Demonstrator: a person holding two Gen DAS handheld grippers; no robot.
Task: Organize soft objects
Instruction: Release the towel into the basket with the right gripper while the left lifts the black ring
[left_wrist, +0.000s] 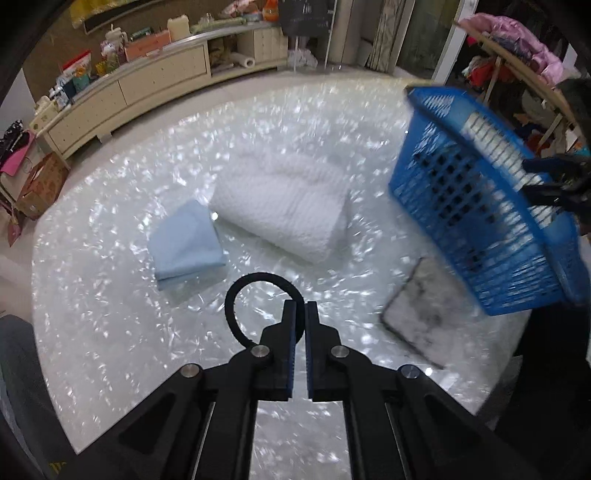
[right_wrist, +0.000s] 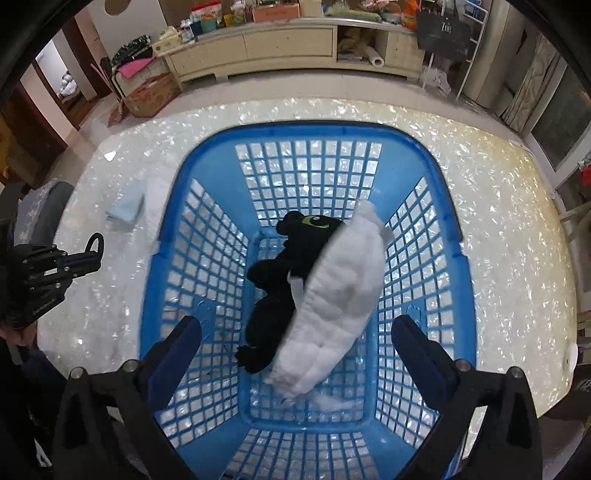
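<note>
Left tongs (left_wrist: 300, 314), pinching a black ring (left_wrist: 240, 295), are sitting nearest the towel (left_wrist: 284, 203), lying ahead, long axis crosswise; right tongs (right_wrist: 295, 343) are spread over the basket (right_wrist: 306, 133).

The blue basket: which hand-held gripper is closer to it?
Right. The right hand-held gripper hangs open just above the blue basket, over the toys inside. The left hand-held gripper is off to its side, holding a black ring.
</note>
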